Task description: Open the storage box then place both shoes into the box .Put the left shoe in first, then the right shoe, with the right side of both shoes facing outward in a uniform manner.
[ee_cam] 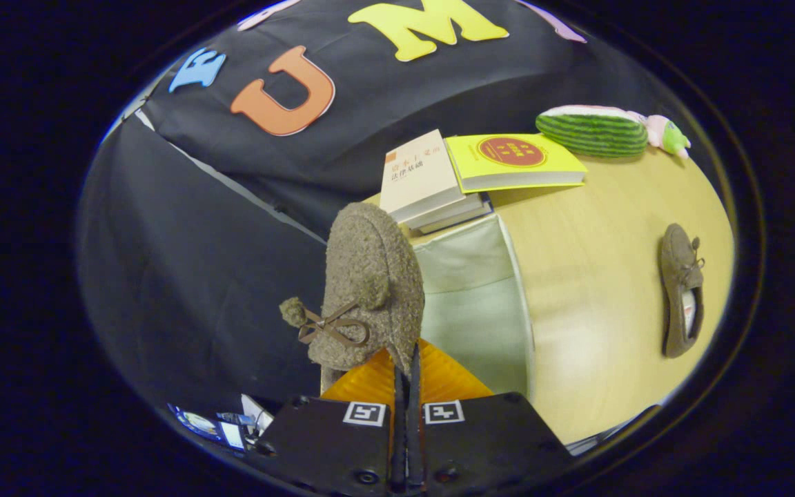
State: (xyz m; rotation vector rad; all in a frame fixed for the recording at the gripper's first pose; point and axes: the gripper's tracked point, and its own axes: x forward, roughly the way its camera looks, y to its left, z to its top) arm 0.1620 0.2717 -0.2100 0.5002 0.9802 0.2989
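Observation:
A brown fuzzy shoe (370,269) with a bow and pompoms hangs just ahead of my gripper (406,366), toe pointing away. The fingers are shut on its heel rim, with almost no gap between them. Under the fingers lies an orange ribbed panel (439,376), joined to the pale translucent storage box (473,304) right beside the held shoe. The second brown shoe (680,290) lies on the wooden table (604,228), well off to the right of the box, opening upward. I cannot tell which shoe is the left one.
Beyond the box is a stack of books (418,176), with a yellow book (515,160) beside it. A watermelon-striped plush toy (594,130) lies at the table's far end. The black cloth wall is to the left of the held shoe.

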